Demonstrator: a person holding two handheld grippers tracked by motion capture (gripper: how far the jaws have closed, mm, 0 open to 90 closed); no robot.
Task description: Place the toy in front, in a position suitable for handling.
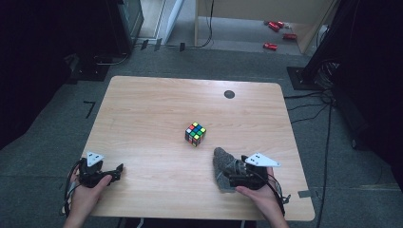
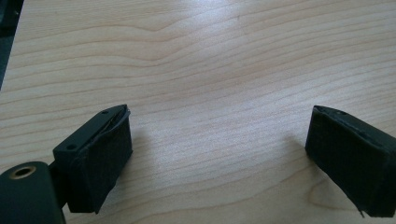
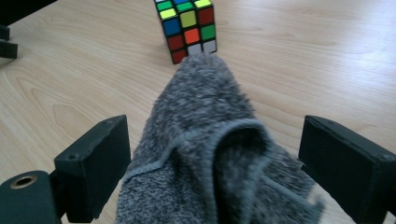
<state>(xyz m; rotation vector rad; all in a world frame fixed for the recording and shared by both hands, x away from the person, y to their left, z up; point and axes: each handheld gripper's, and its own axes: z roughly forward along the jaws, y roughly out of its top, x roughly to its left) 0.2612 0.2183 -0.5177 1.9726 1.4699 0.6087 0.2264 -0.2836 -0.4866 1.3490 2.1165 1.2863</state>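
Note:
A scrambled Rubik's cube (image 1: 195, 134) (image 3: 187, 28) stands near the middle of the wooden table (image 1: 142, 104). A fluffy grey cloth (image 1: 223, 164) (image 3: 210, 154) lies bunched just in front of it, toward the near right. My right gripper (image 1: 230, 176) (image 3: 215, 126) sits over the cloth's near end. Its jaws stand wide, with the cloth filling the gap between them, and the cloth's far tip almost reaches the cube. At the near left edge my left gripper (image 1: 116, 172) (image 2: 219, 121) rests low over bare wood, open with nothing between its pads.
A small black round disc (image 1: 229, 94) is set into the table at the far right. Beyond the table, red items (image 1: 275, 28) lie on the floor by a wooden frame. Cables (image 1: 309, 102) and dark equipment stand to the right.

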